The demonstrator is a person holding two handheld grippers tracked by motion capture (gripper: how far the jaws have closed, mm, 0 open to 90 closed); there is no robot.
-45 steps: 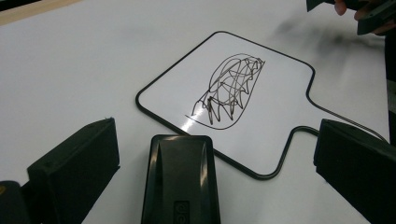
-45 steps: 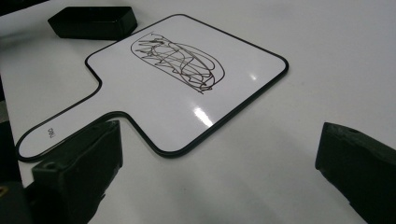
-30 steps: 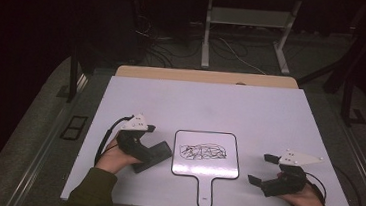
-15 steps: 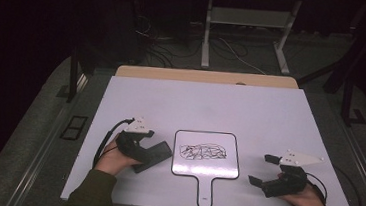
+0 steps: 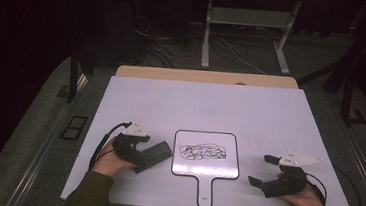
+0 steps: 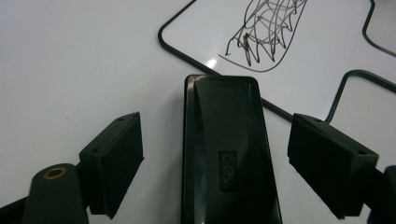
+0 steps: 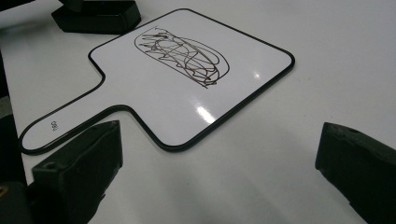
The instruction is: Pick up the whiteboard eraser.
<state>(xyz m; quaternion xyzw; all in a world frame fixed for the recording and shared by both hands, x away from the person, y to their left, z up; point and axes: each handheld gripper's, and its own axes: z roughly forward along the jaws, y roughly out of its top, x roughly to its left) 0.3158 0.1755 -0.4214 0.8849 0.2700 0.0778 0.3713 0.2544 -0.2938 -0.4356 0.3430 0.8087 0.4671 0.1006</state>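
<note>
I see my left gripper (image 6: 215, 154) spread wide around the black plastic block eraser (image 6: 229, 154), its pads on either side without touching it; the eraser lies flat on the white table (image 5: 211, 105), its far end just at the left edge of the small white handled drawing board with a black scribble (image 5: 206, 155). My right gripper (image 7: 219, 172) sits wide too, holding nothing, near the board's right side.
</note>
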